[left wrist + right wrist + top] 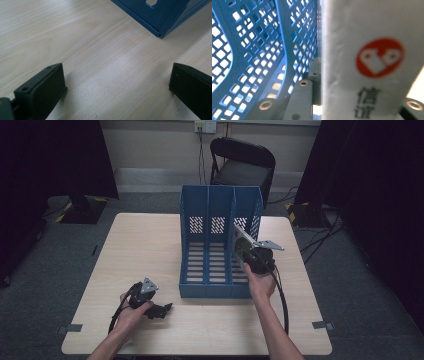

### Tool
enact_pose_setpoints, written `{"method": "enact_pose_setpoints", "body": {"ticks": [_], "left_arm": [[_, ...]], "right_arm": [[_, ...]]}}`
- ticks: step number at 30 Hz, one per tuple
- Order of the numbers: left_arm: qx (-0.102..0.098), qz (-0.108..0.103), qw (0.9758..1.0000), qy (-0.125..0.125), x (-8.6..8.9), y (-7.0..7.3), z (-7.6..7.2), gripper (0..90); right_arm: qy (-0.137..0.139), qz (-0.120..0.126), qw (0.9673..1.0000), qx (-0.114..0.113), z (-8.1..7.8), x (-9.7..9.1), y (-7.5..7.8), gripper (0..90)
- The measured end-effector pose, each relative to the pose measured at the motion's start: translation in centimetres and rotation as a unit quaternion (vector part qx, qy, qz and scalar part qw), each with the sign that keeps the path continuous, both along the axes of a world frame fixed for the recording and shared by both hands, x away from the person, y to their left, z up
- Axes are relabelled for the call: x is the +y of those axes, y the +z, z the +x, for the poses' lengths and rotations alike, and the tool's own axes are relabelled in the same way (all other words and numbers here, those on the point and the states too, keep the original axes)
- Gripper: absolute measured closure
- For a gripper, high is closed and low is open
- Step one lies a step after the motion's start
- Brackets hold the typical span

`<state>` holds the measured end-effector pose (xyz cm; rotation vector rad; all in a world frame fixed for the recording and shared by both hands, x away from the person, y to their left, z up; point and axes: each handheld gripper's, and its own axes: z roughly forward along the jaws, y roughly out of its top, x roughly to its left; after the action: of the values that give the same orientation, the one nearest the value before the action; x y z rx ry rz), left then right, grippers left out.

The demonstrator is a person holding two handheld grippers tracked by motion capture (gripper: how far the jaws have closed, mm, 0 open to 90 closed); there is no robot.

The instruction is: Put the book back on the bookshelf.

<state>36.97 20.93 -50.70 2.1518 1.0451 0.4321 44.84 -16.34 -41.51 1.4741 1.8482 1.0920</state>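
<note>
Pale wood table (150, 245), grey carpet, dark curtains, and me at a blue file rack.

My left gripper (159, 310) rests low on the smooth grain, jaws spread wide and empty. The perforated blue plastic rack (220, 227) stands mid-table, a black chair (243, 164) behind. My right gripper (245, 251) pinches a white envelope (367, 50), red-logoed, apparently entering the rightmost slot.

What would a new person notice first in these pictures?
First, the tall blue file rack with three slots, standing in the middle of the wooden table. Next, the right gripper at the rack's right slot, shut on a white booklet with a red round logo. The left gripper rests open on the table, near the front left.
</note>
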Motion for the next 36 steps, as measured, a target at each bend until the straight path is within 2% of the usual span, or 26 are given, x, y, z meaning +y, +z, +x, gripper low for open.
{"method": "enact_pose_setpoints", "body": {"ticks": [6,11,14,16,23,29,36], "left_arm": [[0.000,0.000,1.0000,0.000,0.0,0.0,0.0,0.0],[-0.001,0.001,1.0000,0.000,0.0,0.0,0.0,0.0],[-0.001,0.001,1.0000,0.001,0.0,0.0,0.0,0.0],[0.000,0.001,1.0000,0.001,0.0,0.0,0.0,0.0],[0.000,0.001,1.0000,0.001,0.0,0.0,0.0,0.0],[0.000,0.002,1.0000,0.001,0.0,0.0,0.0,0.0],[0.000,0.002,1.0000,0.001,0.0,0.0,0.0,0.0]], "right_arm": [[0.011,-0.012,0.9997,0.016,0.0,-0.2,-0.6,76.3],[0.015,-0.018,0.9996,0.015,-0.3,0.0,-0.6,75.8],[0.016,-0.007,0.9998,0.011,-1.1,-0.3,-0.5,74.8],[0.017,-0.011,0.9997,0.011,-1.3,-0.3,-0.5,75.0],[0.019,-0.017,0.9996,0.013,-2.4,-0.6,-1.3,75.0],[0.019,-0.012,0.9997,0.004,-3.0,-0.7,-1.3,74.1],[0.031,0.000,0.9993,-0.019,-3.9,-0.4,-0.7,70.2]]}}
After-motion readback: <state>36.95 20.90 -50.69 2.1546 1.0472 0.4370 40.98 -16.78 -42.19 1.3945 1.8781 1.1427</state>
